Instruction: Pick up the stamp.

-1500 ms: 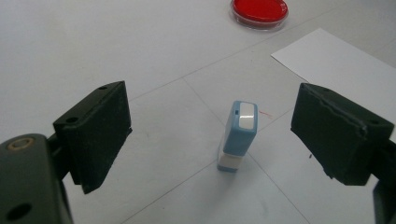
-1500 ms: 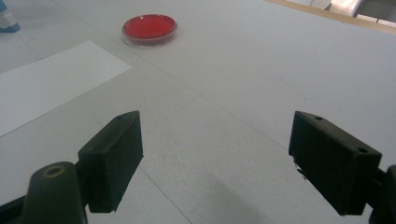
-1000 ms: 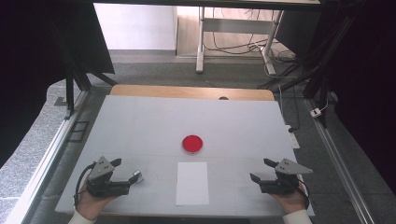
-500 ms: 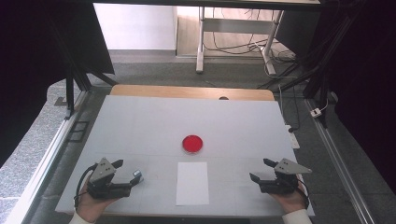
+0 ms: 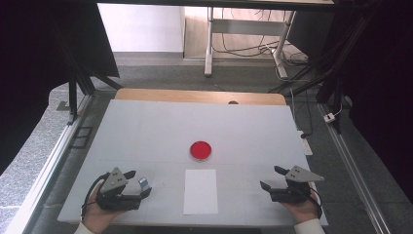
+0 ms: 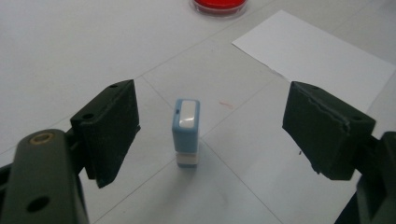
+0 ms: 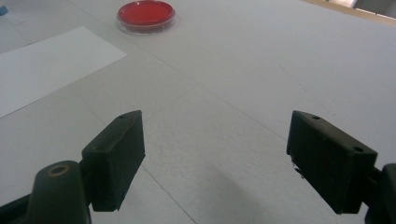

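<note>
Both tongs rest low near the desk's front edge, left tongs [image 5: 138, 181] just closing slightly yet spread wide, right tongs [image 5: 272, 178] agape.

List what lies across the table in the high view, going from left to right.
left gripper with the small blue stamp between its open jaws → white sheet of paper → right gripper, jaws open and empty. The red dish sits farther back, above the paper, so it has no separate place in this order.

We read no text, label, brand, number or sign on the stamp [image 6: 186, 132], white sheet [image 5: 200, 191] or red dish [image 5: 200, 150].
</note>
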`<action>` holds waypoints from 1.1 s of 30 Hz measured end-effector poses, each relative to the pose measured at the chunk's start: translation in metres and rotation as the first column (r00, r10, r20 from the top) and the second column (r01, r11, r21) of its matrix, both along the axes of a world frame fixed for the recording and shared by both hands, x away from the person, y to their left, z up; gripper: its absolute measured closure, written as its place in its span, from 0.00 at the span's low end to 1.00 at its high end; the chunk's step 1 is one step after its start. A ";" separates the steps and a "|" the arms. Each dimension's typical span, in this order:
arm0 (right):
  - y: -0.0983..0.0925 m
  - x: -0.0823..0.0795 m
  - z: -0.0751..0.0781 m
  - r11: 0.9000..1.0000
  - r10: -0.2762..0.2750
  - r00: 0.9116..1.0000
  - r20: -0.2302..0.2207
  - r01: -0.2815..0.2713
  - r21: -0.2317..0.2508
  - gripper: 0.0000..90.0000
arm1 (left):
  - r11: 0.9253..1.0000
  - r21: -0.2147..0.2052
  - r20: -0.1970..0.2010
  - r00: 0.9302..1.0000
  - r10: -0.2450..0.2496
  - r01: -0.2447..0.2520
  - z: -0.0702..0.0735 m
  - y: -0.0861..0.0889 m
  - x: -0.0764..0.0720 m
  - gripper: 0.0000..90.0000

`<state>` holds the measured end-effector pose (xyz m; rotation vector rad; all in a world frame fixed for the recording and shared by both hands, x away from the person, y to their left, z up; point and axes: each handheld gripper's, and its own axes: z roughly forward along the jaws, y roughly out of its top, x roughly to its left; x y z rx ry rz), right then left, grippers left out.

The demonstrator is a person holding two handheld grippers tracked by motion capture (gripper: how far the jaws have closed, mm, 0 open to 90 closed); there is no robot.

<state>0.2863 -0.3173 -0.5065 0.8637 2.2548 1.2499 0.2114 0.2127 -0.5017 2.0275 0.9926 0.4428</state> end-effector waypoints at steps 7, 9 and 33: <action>0.000 -0.001 -0.001 1.000 0.002 1.000 -0.004 -0.002 -0.008 0.21 | 0.999 0.027 -0.022 0.999 0.023 -0.023 -0.007 0.000 0.005 0.31; 0.000 -0.001 -0.001 1.000 0.003 1.000 -0.006 -0.003 -0.007 0.21 | 0.999 0.030 -0.028 0.999 0.027 -0.026 -0.009 0.001 0.007 0.36; 0.000 -0.001 -0.002 1.000 0.008 1.000 -0.006 -0.008 -0.013 0.22 | 0.999 0.054 -0.033 0.999 0.006 -0.004 -0.016 0.001 0.013 0.66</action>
